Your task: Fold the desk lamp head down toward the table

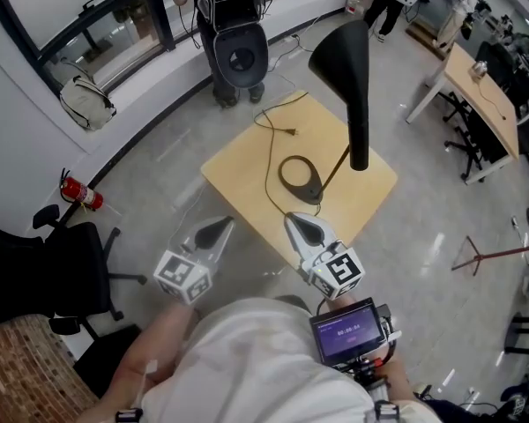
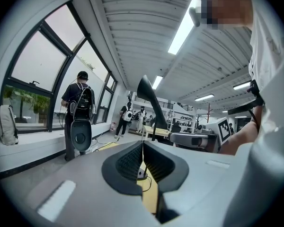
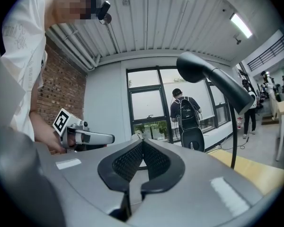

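A black desk lamp stands on a small wooden table. Its round base rests near the table's middle, and a thin arm rises to the long cone-shaped lamp head, which is raised high. The lamp's cord loops across the tabletop. My left gripper hovers off the table's near left edge, shut and holding nothing. Over the near edge, my right gripper is also shut and empty, a short way from the base. The lamp head shows ahead past the left gripper. It looms up and to the right of the right gripper.
A black speaker on a stand stands beyond the table, near a person with a backpack. At the left are a fire extinguisher, a black office chair and a bag. Another desk sits at the right.
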The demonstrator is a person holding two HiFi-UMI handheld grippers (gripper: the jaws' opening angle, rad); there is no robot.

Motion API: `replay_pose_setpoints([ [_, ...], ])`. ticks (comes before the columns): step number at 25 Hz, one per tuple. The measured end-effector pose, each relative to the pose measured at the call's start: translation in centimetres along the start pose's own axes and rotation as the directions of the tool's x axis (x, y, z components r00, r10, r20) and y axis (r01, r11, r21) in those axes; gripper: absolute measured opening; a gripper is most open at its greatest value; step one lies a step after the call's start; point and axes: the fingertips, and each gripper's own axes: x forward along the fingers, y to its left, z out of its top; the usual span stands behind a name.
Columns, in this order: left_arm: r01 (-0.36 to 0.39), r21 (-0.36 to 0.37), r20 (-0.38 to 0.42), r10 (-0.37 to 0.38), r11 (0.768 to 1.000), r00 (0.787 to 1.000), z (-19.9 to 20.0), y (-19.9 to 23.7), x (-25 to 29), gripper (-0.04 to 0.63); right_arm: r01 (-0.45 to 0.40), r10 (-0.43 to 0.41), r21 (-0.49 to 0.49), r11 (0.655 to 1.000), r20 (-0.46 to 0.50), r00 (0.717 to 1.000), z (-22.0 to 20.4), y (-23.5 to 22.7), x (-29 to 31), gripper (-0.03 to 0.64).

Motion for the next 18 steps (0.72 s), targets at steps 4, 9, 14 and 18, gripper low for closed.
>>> replay_pose_setpoints([
  [4,0.028,-0.003,-0.025,-0.028,1.0,0.999,0.1,0.3,2.7,0.005,0.042,-0.042,-0.002,0.999,0.012,0.999,0.6,-2.3,-0.7,0.011],
  [9,0.09,0.022,-0.04,-0.089,0.996,0.995,1.4,-0.1,6.4,0.005,0.121,-0.121,0.001,0.993,0.025,0.992,0.9,-5.7,-2.3,0.011],
  [14,0.183,0.06,-0.045,-0.18,0.981,0.983,2.5,-1.5,9.4,0.005,0.202,-0.202,-0.004,0.979,0.03,0.979,1.0,-7.9,-4.4,0.011],
  [18,0.244,0.082,-0.038,-0.242,0.966,0.97,4.0,-2.1,11.6,0.006,0.266,-0.266,-0.017,0.964,0.041,0.963,1.5,-9.5,-5.4,0.011],
])
